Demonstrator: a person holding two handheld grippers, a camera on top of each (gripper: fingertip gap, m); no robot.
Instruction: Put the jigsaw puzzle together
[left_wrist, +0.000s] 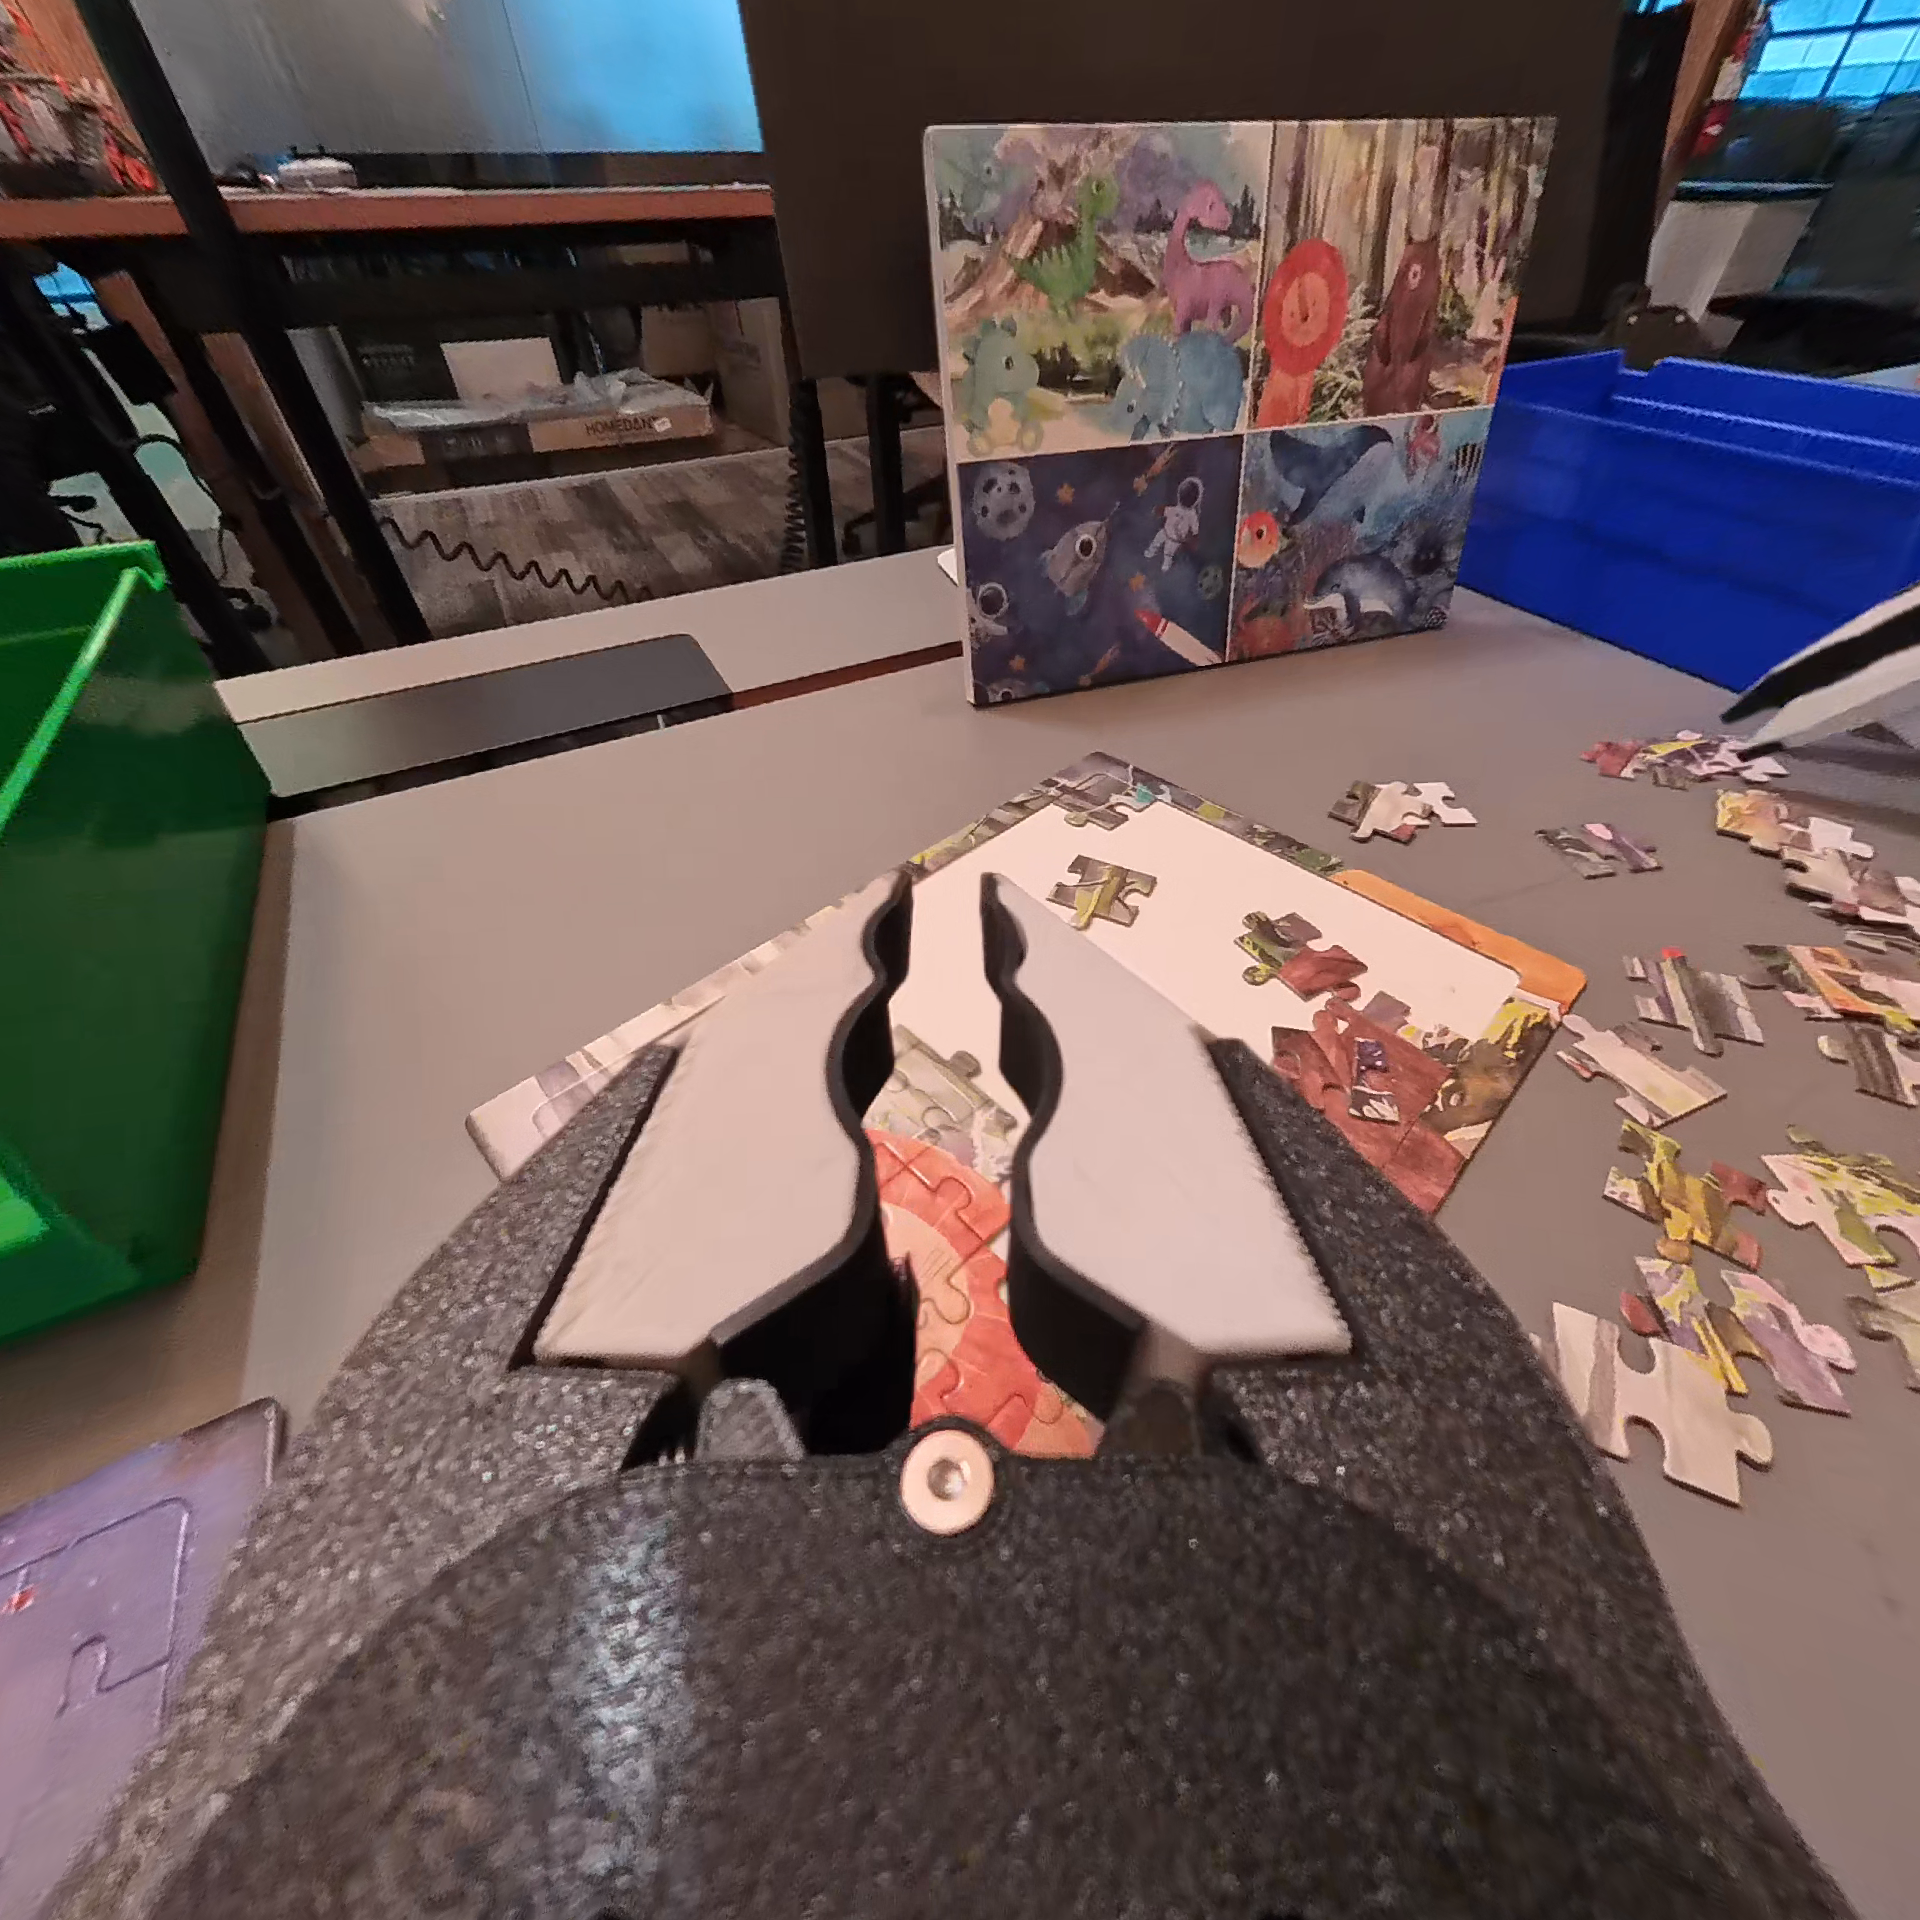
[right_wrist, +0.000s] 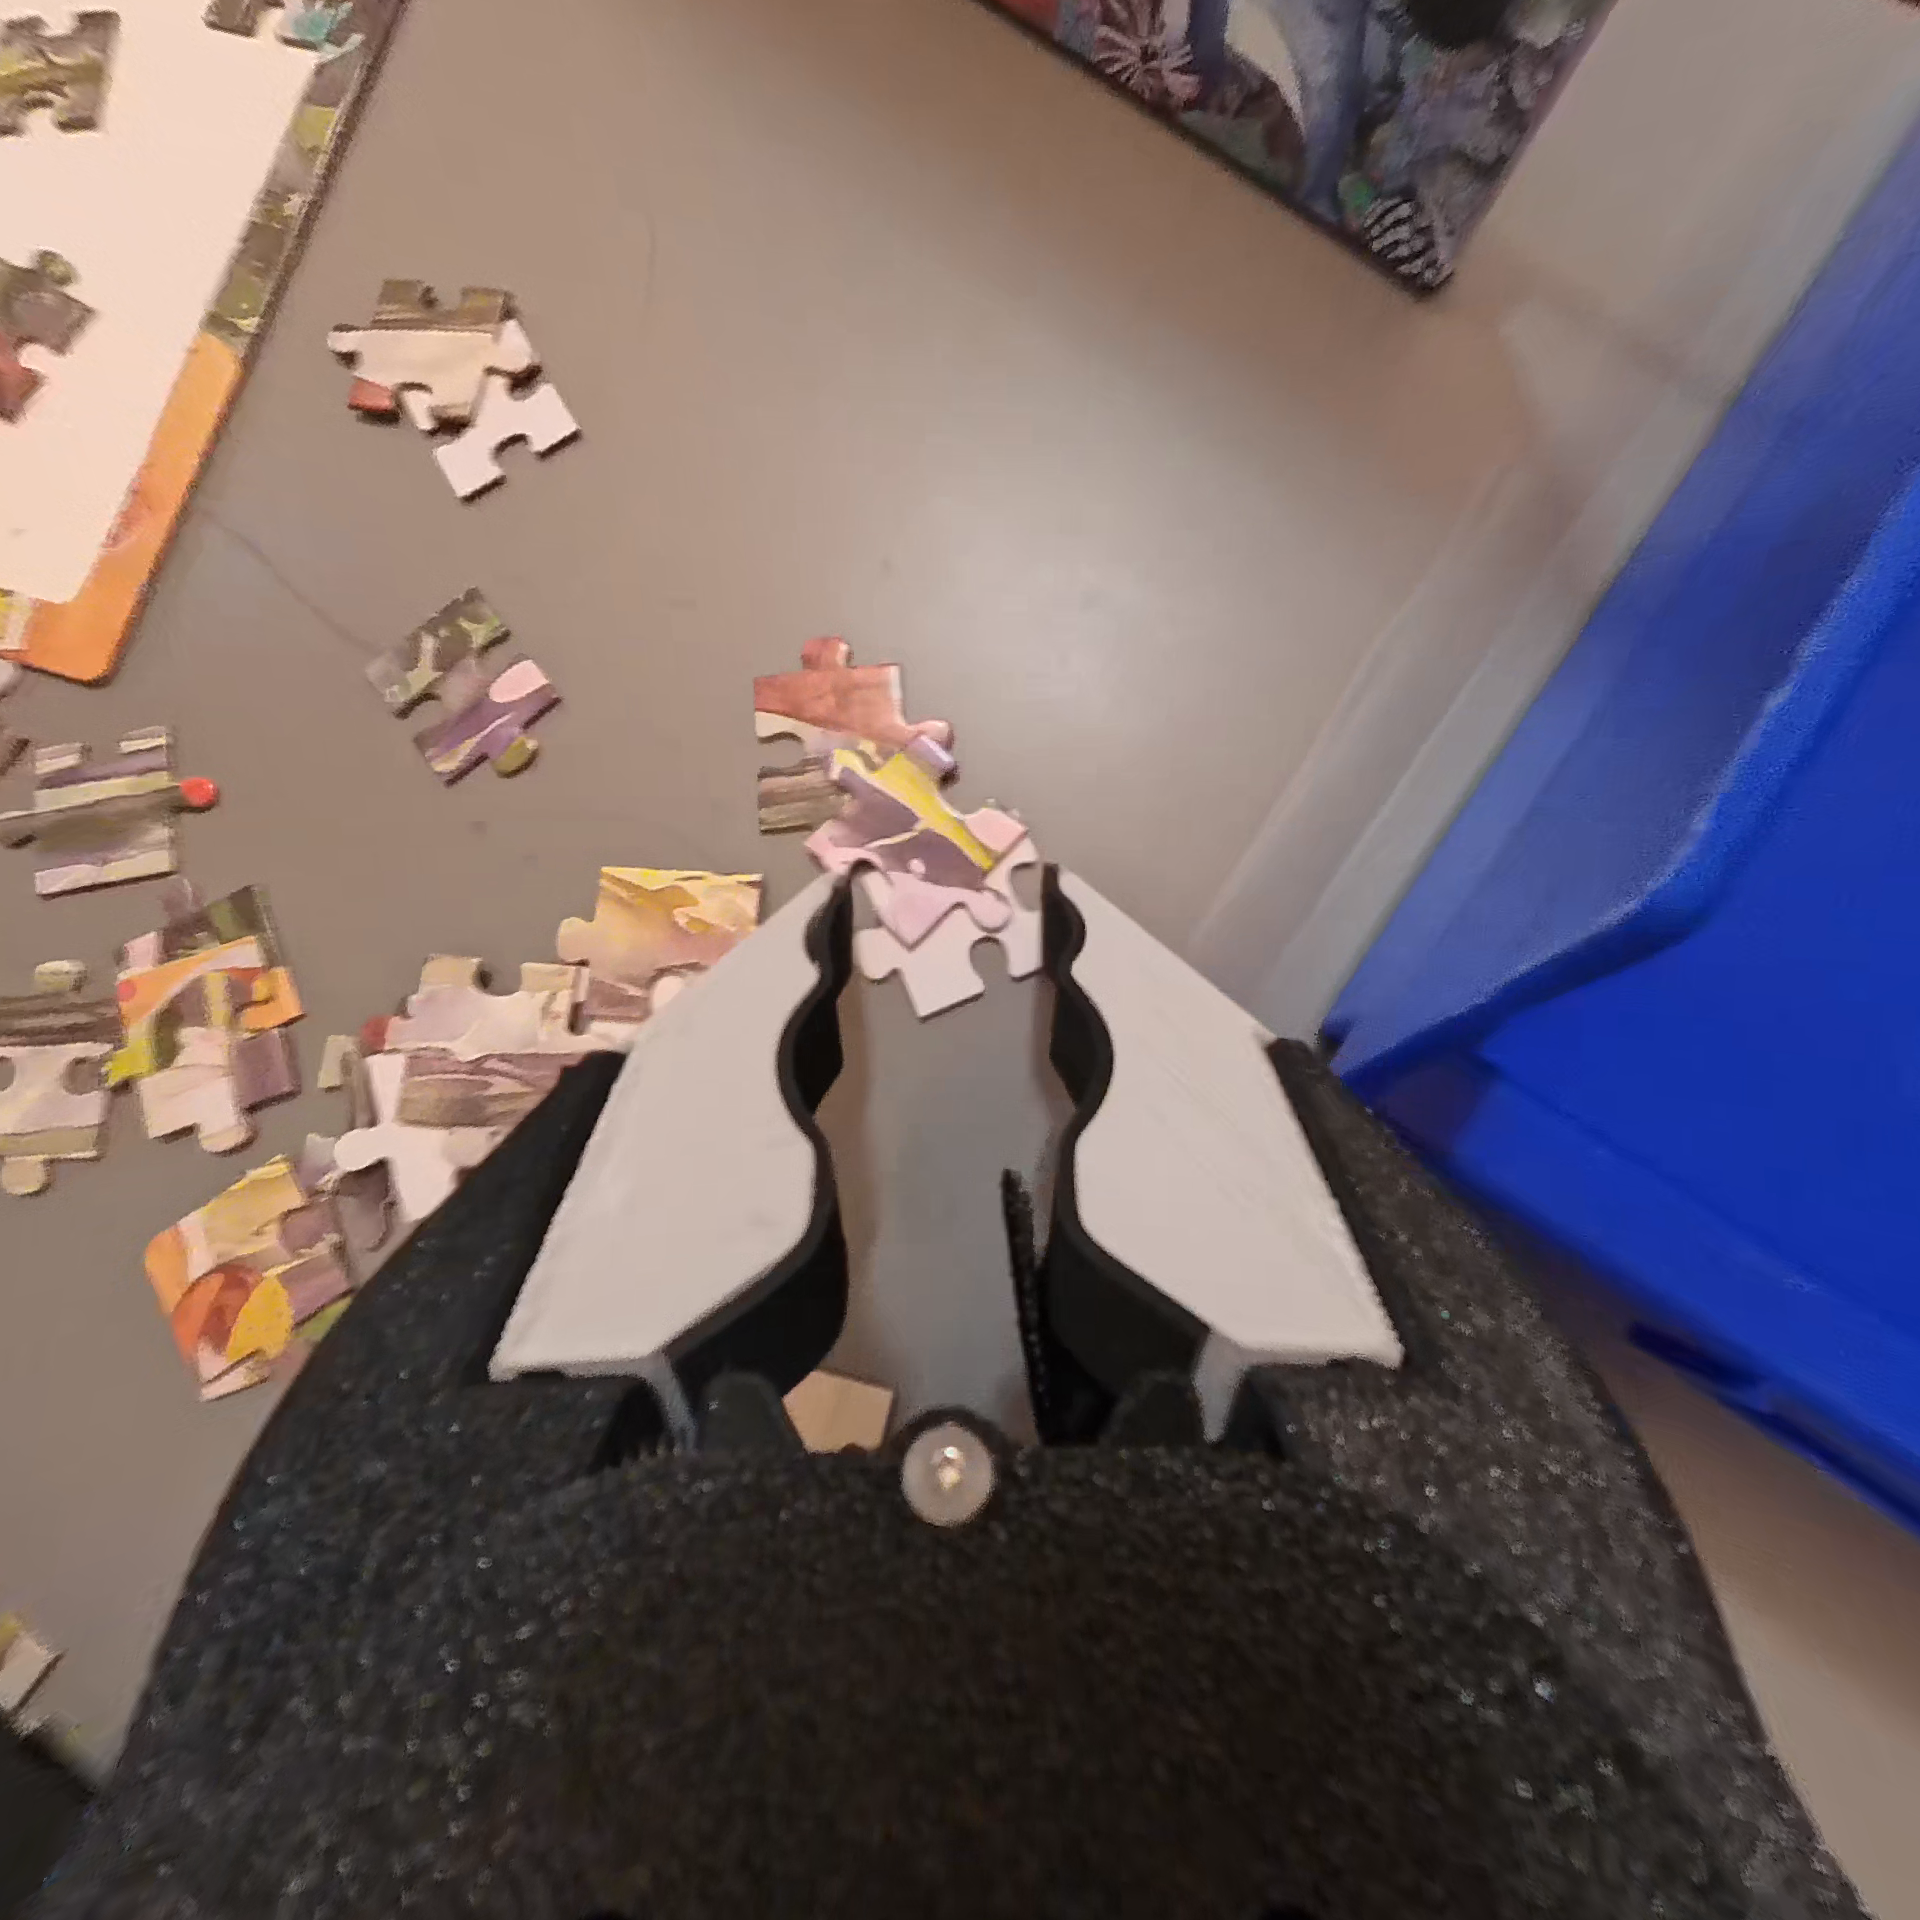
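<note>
Loose pieces (right_wrist: 208, 1029) crowd the parted right claw (right_wrist: 940, 883); left claw (left_wrist: 948, 883), empty and parted, overhangs puzzle tray (left_wrist: 1195, 894).

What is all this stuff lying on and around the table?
puzzle tray: one, white inside with a printed border, flat on the table, partly filled
loose puzzle pieces: many, mixed colours, scattered right of the tray
picture box: one, four animal and space scenes, standing upright behind the tray
blue bin: one, far right
green bin: one, far left
table: one, grey
purple board: one, near left corner, only partly visible
left tongs: grey fingers, open, above the tray
right tongs: grey fingers, open, tips either side of a pale pink piece
</note>
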